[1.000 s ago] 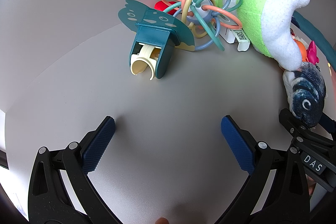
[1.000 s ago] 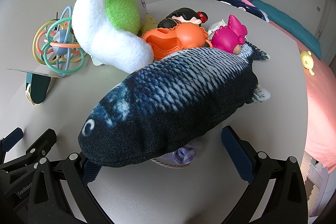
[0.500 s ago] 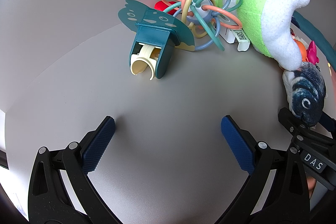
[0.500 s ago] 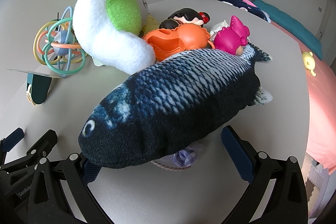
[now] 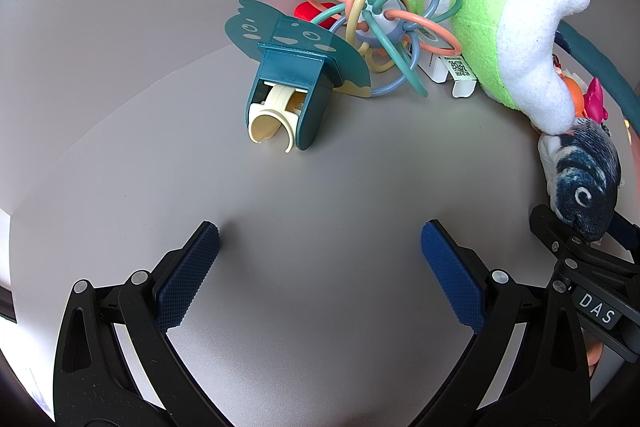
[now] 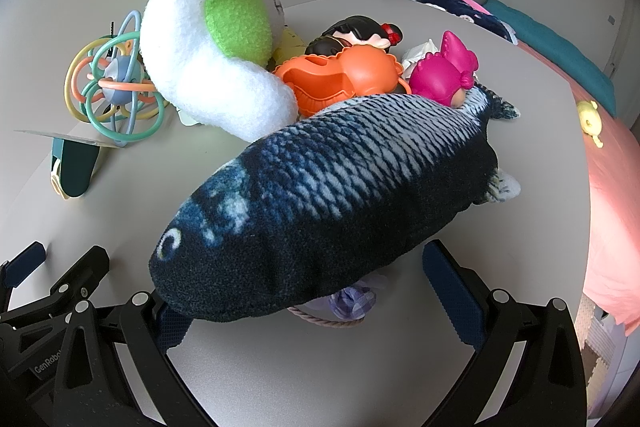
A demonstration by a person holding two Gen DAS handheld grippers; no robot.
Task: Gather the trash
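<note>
My left gripper hangs open over bare table, with nothing between its fingers. Ahead of it lies a teal cardboard package holding a cream clip. Two small white QR-code tags lie beside the ring rattle. My right gripper is open, its jaws either side of the head end of a dark blue plush fish, which hides the left fingertip. A crumpled purple scrap with a cord pokes out from under the fish. Crumpled white tissue shows behind the pink doll.
A green and white plush, an orange toy and a black-haired doll crowd the table's middle. A pink bed with a yellow toy lies past the right edge. The other gripper shows at the left wrist view's right.
The right gripper has crept very slightly along the fish. The left gripper and the toys have not moved.
</note>
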